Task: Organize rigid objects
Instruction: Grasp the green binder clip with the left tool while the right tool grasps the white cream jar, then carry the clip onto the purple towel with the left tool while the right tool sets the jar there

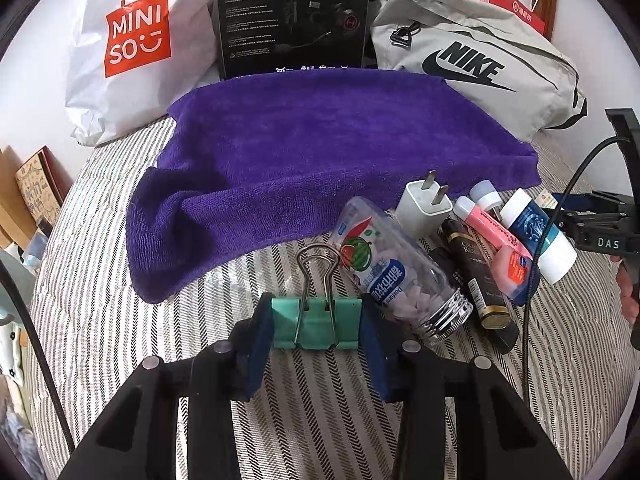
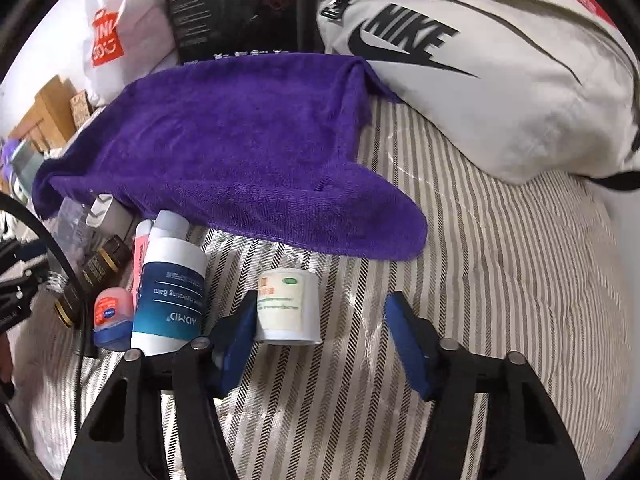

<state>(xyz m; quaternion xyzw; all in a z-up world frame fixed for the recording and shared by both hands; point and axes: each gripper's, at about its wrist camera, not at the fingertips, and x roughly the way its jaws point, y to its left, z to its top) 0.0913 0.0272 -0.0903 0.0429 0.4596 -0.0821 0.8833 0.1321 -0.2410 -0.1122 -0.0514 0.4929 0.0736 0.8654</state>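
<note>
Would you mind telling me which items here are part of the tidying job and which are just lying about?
Job items: binder clip in the left claw; clear bottle; charger; black tube; pink tube; blue tube; white jar by the open right claw.

Lying about: purple towel; Nike bag; Miniso bag; black box.

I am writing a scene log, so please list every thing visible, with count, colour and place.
binder clip: 1, green, in left gripper
candy bottle: 1, clear, lying right of clip
charger plug: 1, white, at towel edge
dark tube: 1, black-gold, in row
pink tubes: 2, pink, in row
balm tube: 1, blue-white, row end
small jar: 1, white, between right fingers
towel: 1, purple, centre
Nike bag: 1, grey, back right
Miniso bag: 1, white, back left
box: 1, black, back
left gripper: closed
right gripper: open
</note>
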